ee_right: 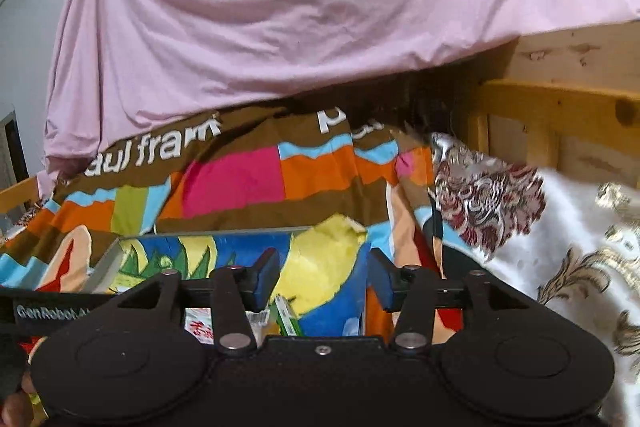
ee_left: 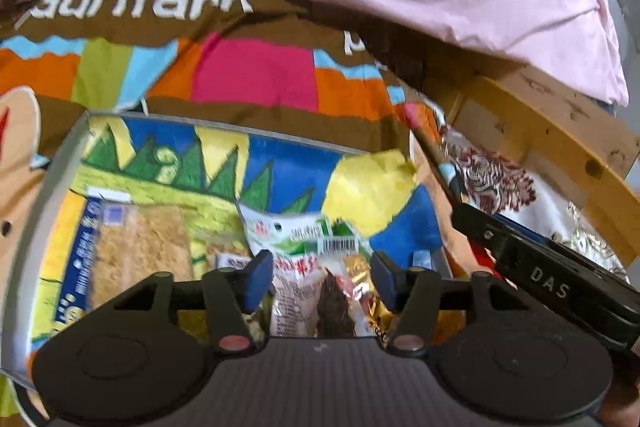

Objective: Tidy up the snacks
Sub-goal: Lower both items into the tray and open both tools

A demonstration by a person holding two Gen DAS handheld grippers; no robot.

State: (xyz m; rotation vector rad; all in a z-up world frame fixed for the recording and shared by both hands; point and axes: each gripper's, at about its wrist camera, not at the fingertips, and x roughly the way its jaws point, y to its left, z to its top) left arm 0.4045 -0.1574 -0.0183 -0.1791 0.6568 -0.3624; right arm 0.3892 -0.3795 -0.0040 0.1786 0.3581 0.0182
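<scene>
Both the left gripper (ee_left: 318, 279) and right gripper (ee_right: 323, 283) stand released above snack packets (ee_left: 304, 267); the bedcover (ee_left: 180, 1) at upper left reads "aul fran".

This is a home bedroom, seen from a bed. A bright patchwork duvet (ee_right: 248, 183) with printed lettering covers the bed, a pink sheet (ee_right: 280, 15) hangs draped at 12 o'clock, and a pine bed frame (ee_right: 560, 107) stands at 2 o'clock. A white floral blanket (ee_right: 568, 227) lies at 3 o'clock, and a cartoon-printed storage box (ee_left: 60, 167) sits on the bedding.
</scene>
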